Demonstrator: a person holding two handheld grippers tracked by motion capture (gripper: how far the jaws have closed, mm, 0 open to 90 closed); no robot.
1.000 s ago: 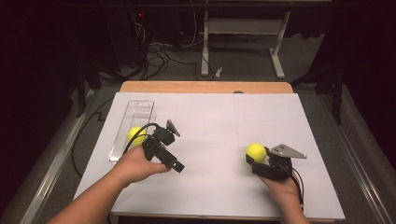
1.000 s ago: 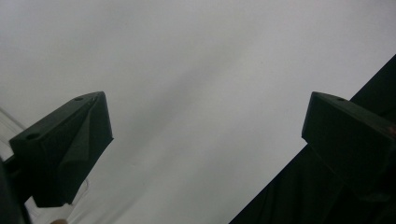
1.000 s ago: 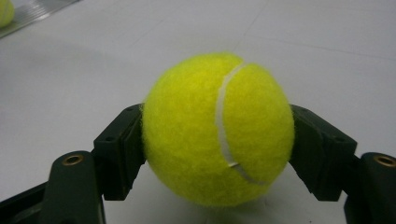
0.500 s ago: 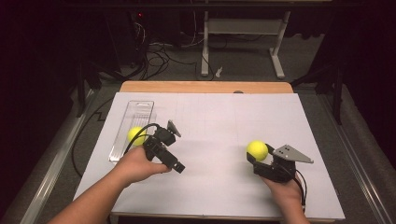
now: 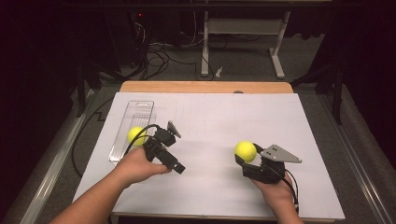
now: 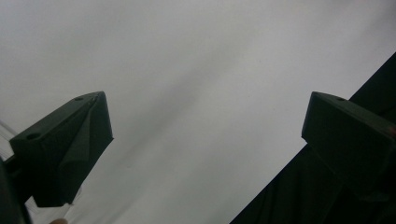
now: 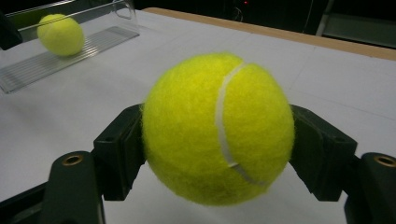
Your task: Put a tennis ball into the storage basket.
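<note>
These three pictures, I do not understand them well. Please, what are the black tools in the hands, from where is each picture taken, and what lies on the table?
No robot is here. A person holds a hand tool with two black jaws, called a gripper, in each hand. The high view looks down on the table from above the person. The other two pictures come from small cameras riding on the grippers, looking along their jaws.

The right gripper is shut on a yellow tennis ball, held just above the white table. Its own view shows the jaws pressing the ball on both sides.

The left gripper is open and holds nothing. Its own view shows two jaws far apart over the white surface.

At the left of the table lies a clear plastic tray with a second tennis ball in it.
</note>
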